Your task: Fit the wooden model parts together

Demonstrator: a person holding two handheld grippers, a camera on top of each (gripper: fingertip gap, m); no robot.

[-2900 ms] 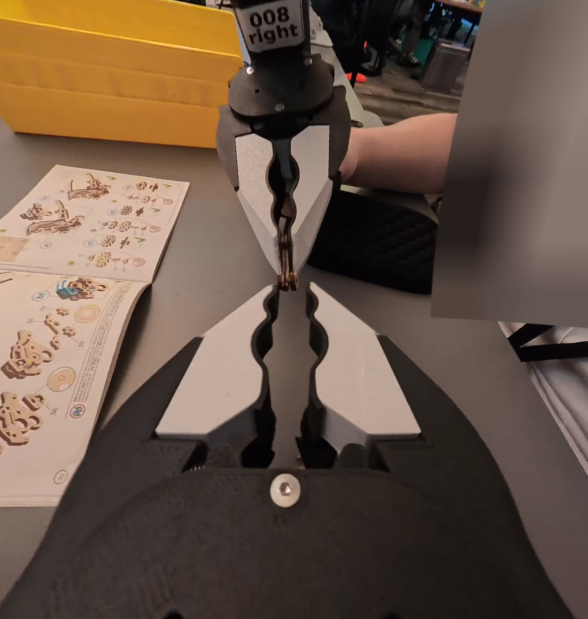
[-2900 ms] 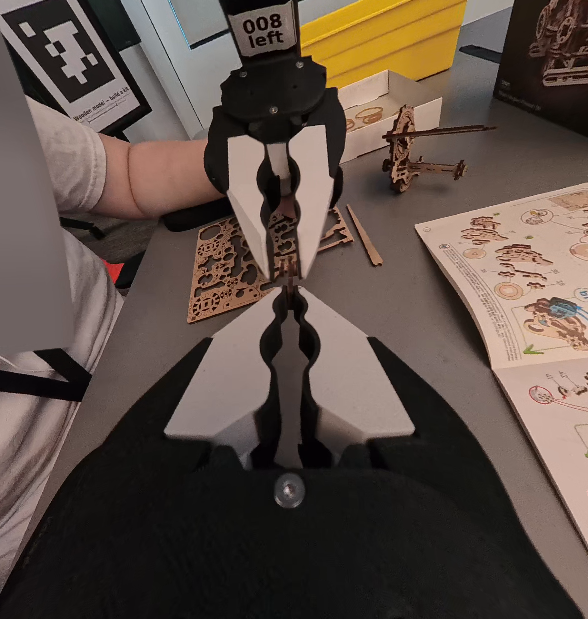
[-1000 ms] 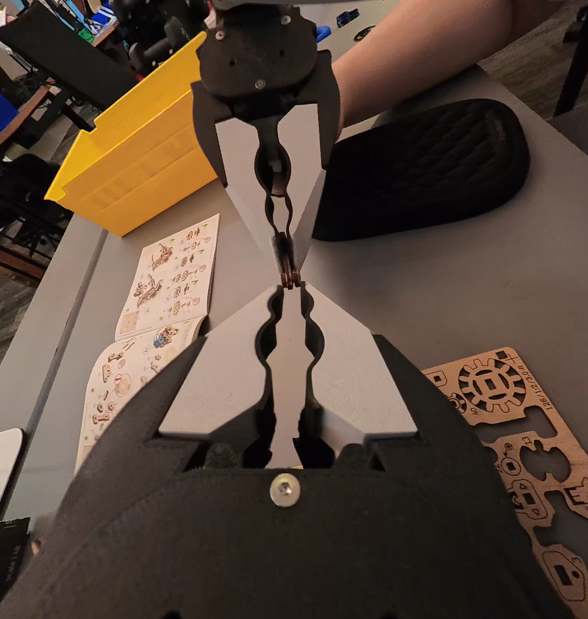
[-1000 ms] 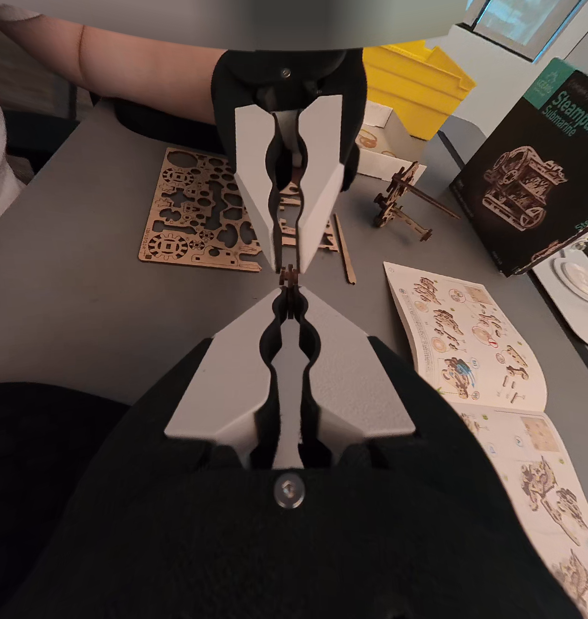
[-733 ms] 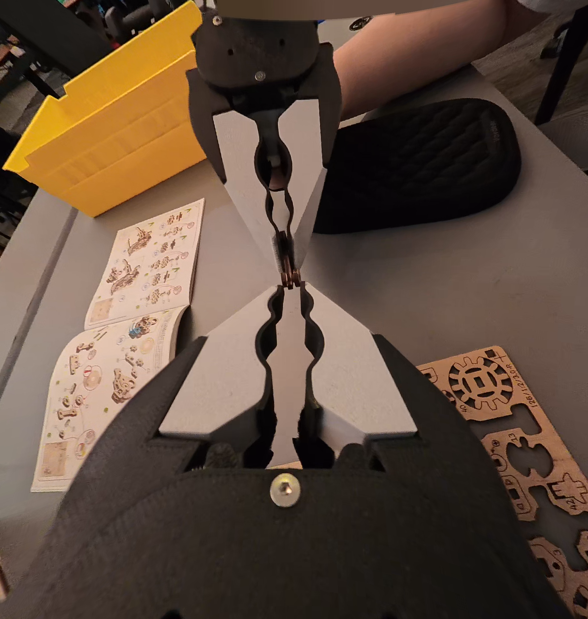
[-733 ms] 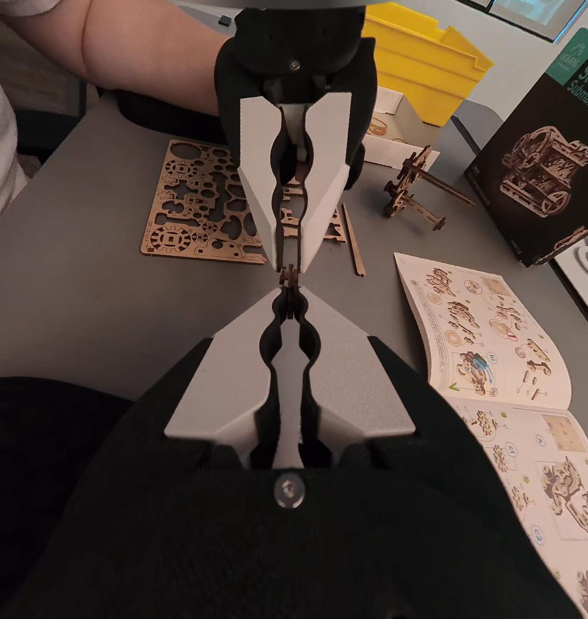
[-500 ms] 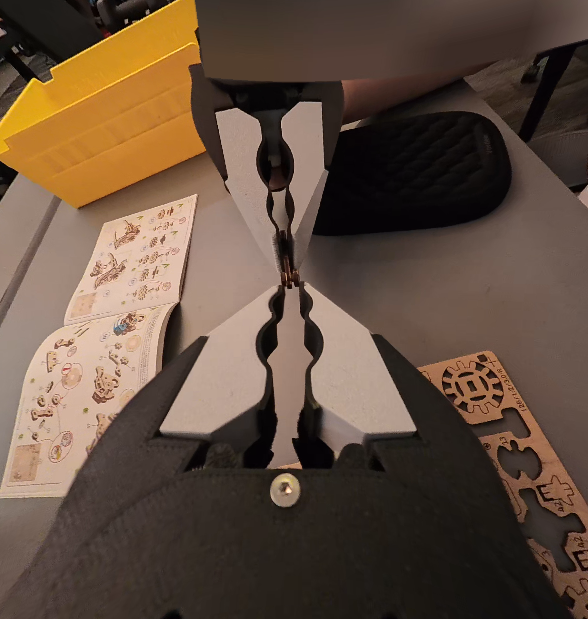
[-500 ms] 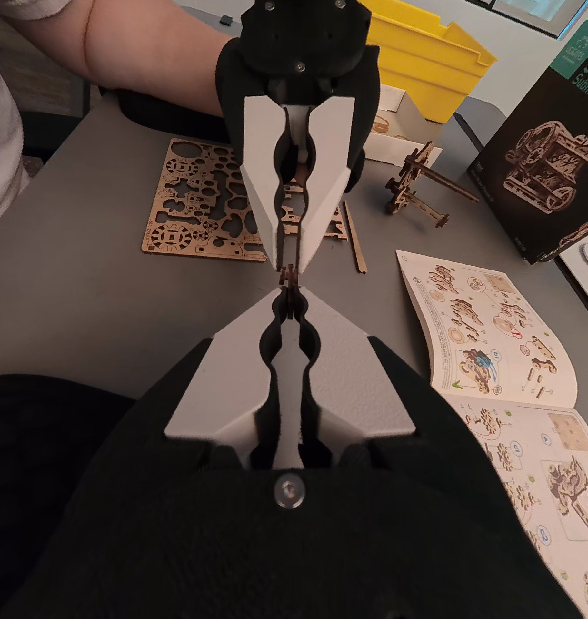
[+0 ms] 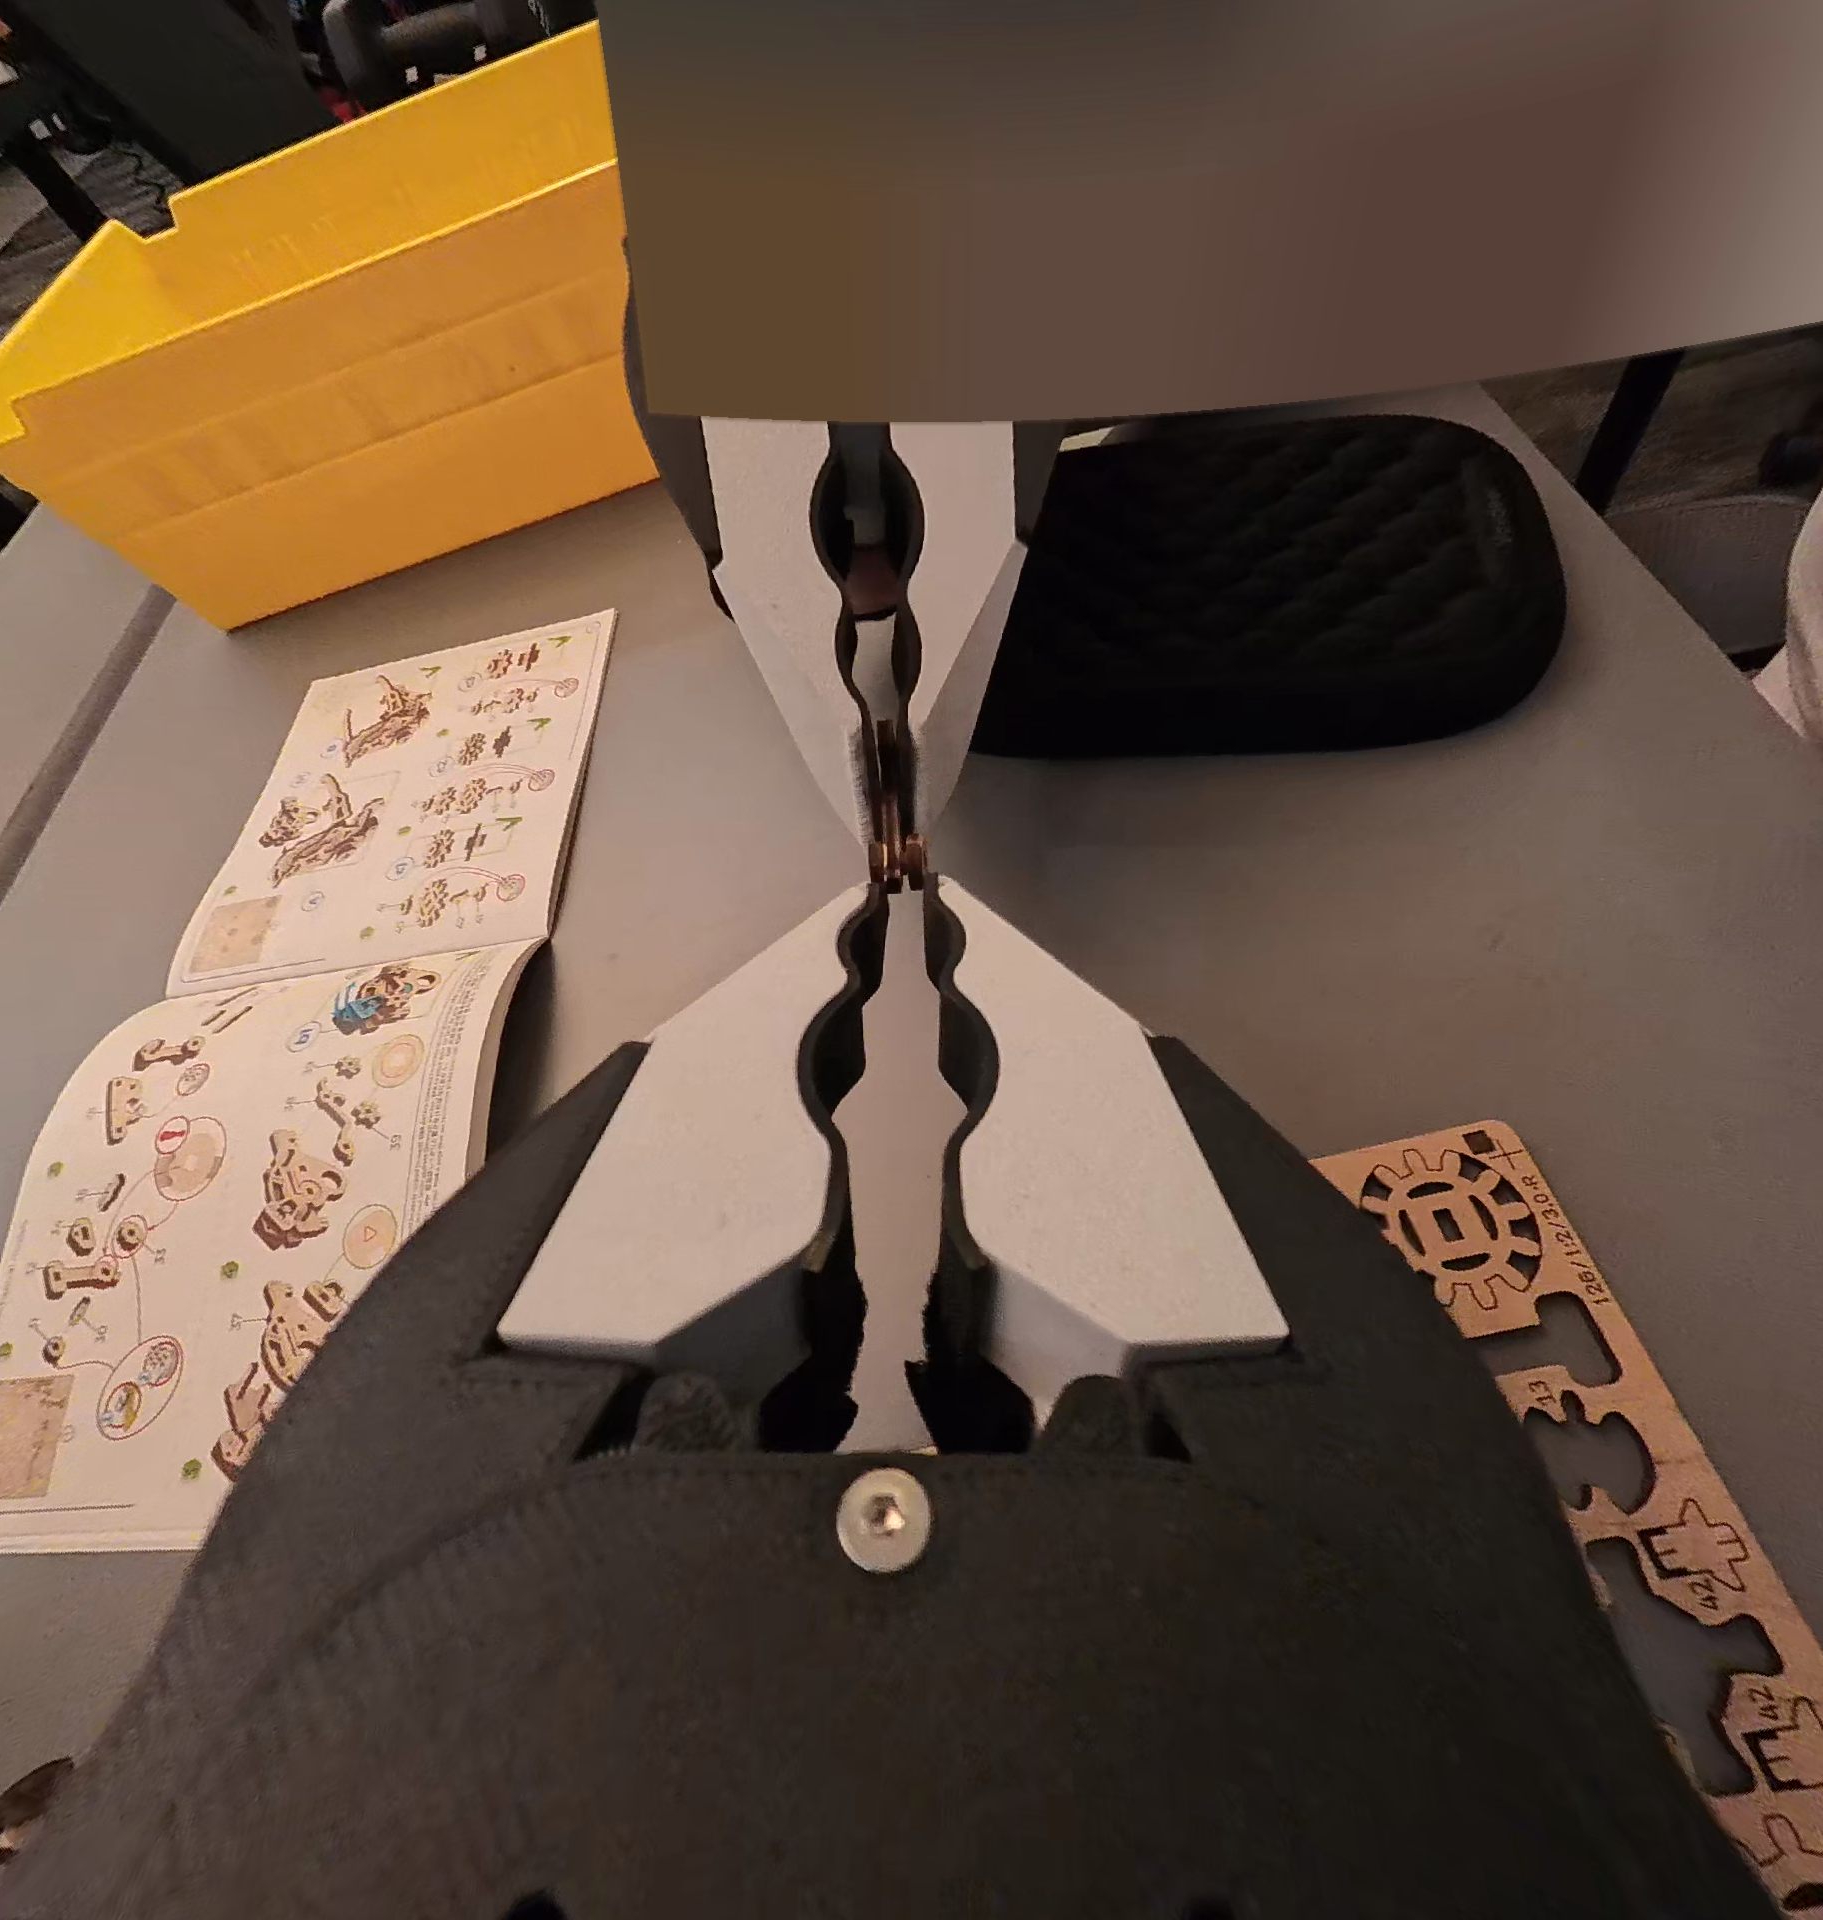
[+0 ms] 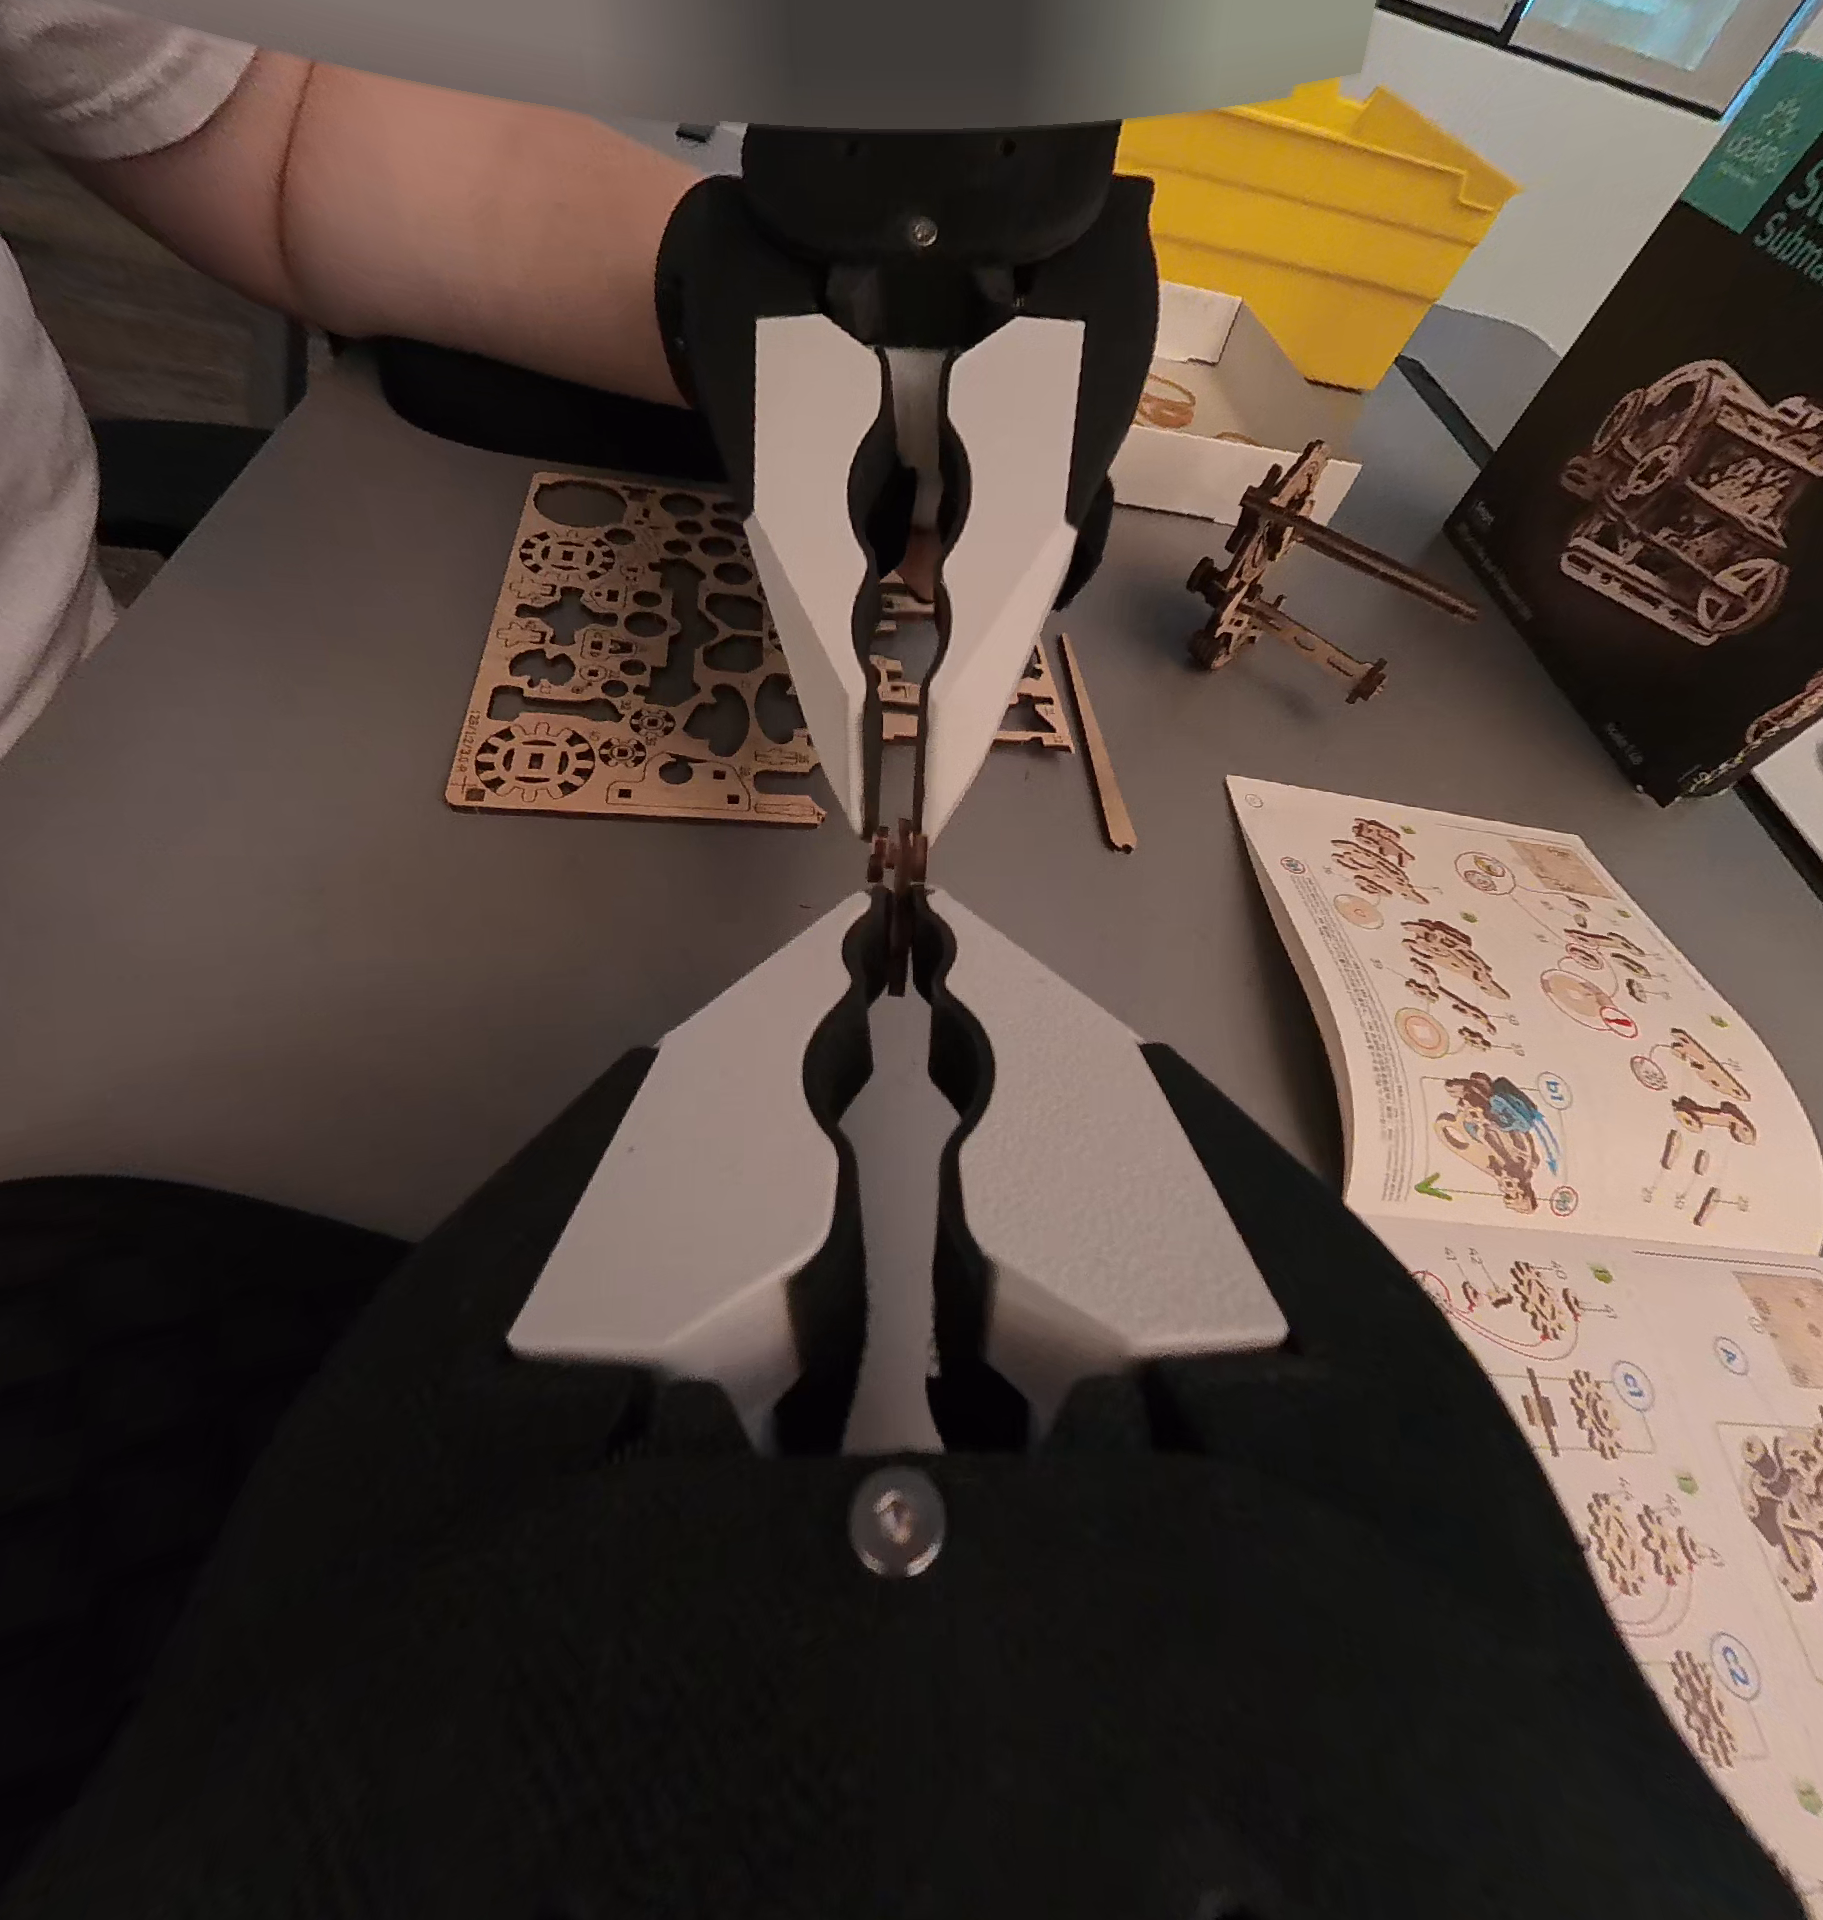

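My two grippers meet tip to tip above the grey table (image 9: pixel 1354 935). My right gripper (image 10: pixel 894 909) is shut on a thin flat wooden part (image 10: pixel 896 945), which also shows edge-on between its fingers in the left wrist view (image 9: pixel 889 774). My left gripper (image 9: pixel 899 896) is closed narrowly on a small dark toothed wooden part (image 10: pixel 902 847). The two parts touch between the fingertips (image 9: pixel 901 860). How far they are seated in each other is hidden by the fingers.
On the table lie an open instruction booklet (image 9: pixel 387 810), a punched wooden parts sheet (image 10: pixel 626 665), a loose wooden stick (image 10: pixel 1094 748), a partly built wooden model (image 10: pixel 1271 582), a dark product box (image 10: pixel 1696 416), a white tray (image 10: pixel 1229 457), a yellow bin (image 9: pixel 315 343) and a black pad (image 9: pixel 1271 582). The tips of both grippers are at nearly the same place. The loose wooden stick (image 10: pixel 1094 748) is about equally far from each gripper, around 15 cm.
My left gripper's jaws have narrowed since 2.9 s ago. Both grippers have swung together over the table while staying tip to tip, with the parts held between them.
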